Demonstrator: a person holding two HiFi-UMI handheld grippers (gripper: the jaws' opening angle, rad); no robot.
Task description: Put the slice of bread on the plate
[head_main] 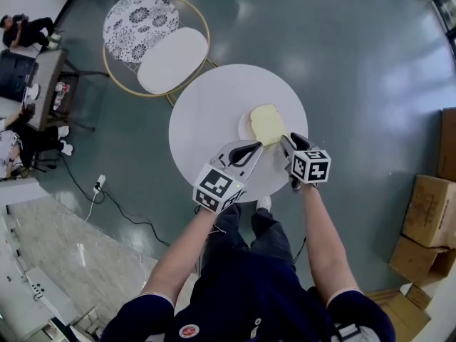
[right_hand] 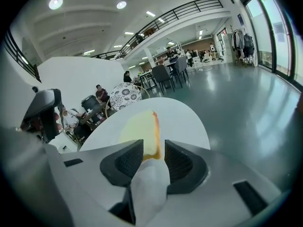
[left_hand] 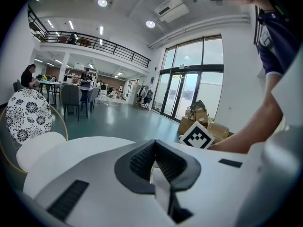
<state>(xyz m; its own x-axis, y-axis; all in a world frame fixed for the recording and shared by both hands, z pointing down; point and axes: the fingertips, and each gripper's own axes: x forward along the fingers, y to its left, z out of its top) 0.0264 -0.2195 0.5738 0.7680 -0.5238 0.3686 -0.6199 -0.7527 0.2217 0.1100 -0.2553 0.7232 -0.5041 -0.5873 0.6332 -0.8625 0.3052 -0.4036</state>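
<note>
Bread (head_main: 267,125): one pale yellow slice, squarish with a rounded far end and a thin orange-brown crust line along one edge in the right gripper view. It's on the plate (head_main: 244,128), a small white one. The slice covers most of it, so only a sliver of rim shows on the left. Nothing else on the plate that I can see. The plate sits on the round white table (head_main: 206,112), right of centre, toward the person's side. Right gripper (head_main: 291,142) is at the slice's near edge, jaws spread wide. That edge sits between the pads, and I read it as let go, not squeezed, though the gap at the pads is slim. Left gripper (head_main: 253,148) is just beside the plate's near-left side, jaws closed together with nothing between them, tip close to the slice; can't tell if it touches. A chair (head_main: 157,45) with a patterned back stands past the table, and cardboard boxes (head_main: 427,219) are off to the right on the floor.
</note>
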